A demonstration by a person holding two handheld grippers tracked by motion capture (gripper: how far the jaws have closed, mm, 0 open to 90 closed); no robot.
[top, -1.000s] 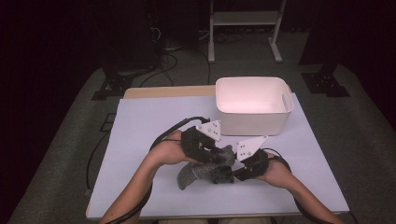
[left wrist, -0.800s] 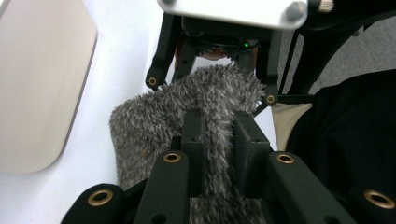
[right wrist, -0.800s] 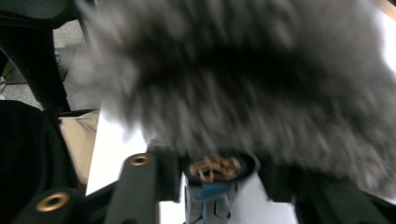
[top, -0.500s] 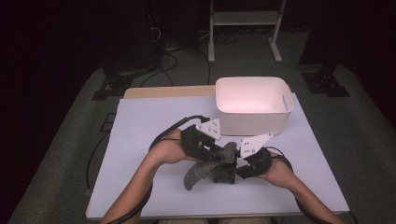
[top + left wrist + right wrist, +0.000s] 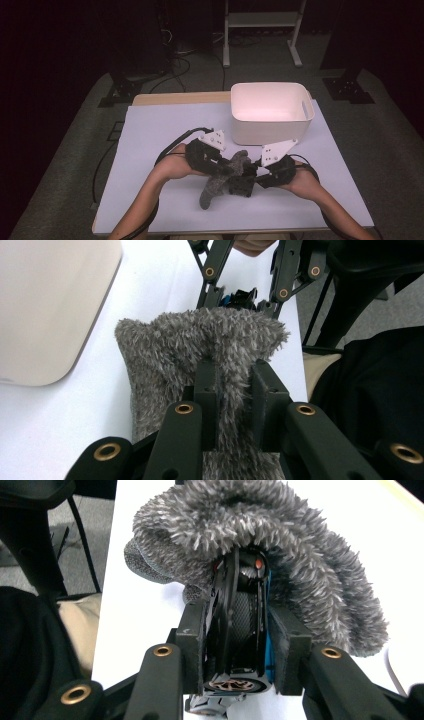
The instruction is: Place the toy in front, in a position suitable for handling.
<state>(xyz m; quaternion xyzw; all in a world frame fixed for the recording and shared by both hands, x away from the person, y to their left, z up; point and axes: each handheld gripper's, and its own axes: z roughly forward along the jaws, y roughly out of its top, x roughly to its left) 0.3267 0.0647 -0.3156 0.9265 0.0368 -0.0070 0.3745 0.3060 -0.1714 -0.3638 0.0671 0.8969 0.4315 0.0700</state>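
- Left hand-held gripper: clamped on the fuzzy grey sock.
- Right hand-held gripper: just closing, clamped on a dark object under the sock.
- Sock: on the bench, at 7 o'clock of the white bin.

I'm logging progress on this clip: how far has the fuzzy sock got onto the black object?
Done: the grey fuzzy sock already drapes over the far end of the black object. In hand: the right tool, whose jaws have just been closing, clamps that object, while the left tool pinches the sock's fabric. Left: the object's near part is bare.
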